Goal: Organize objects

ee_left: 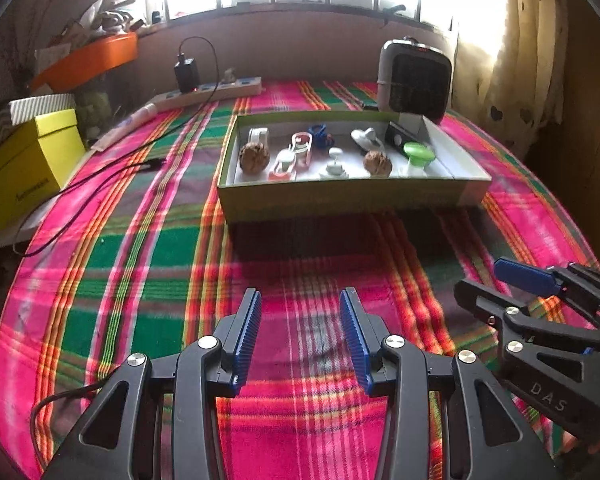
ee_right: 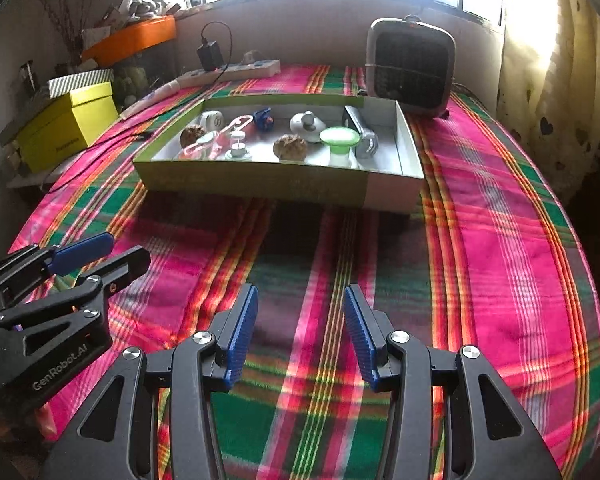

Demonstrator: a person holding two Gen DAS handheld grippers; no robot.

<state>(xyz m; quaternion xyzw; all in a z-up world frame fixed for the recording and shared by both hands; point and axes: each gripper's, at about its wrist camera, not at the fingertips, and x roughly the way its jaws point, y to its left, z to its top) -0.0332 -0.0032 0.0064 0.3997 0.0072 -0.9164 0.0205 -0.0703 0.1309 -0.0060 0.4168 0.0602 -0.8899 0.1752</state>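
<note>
Objects: small items lie inside a shallow open box [ee_left: 340,196] on the plaid-covered surface [ee_left: 148,248], well ahead of both hand-held grippers.
Box contents: two brown walnut-like balls [ee_left: 254,155] [ee_left: 377,163], a green-topped white piece [ee_left: 418,154], a pink and white clip [ee_left: 296,156], a blue piece [ee_left: 319,134], and white pieces.
Left hand-held gripper [ee_left: 300,334]: jaws partly apart, nothing between the blue pads, low over bare cloth, short of the box's near wall.
Right hand-held gripper [ee_right: 300,334]: jaws partly apart, empty, beside the left one, also short of the box.
Position between them: the two hand-held grippers are near each other, not touching.
Writing on right hand-held gripper: "DAS" on its side in the left wrist view.
Writing on left hand-held gripper: "GenRobot.AI" in the right wrist view.
Yellow box [ee_left: 24,168]: dark print on its side, too blurred to read.
Behind the box: a small fan heater [ee_left: 416,78] and a power strip [ee_left: 212,90].
</note>
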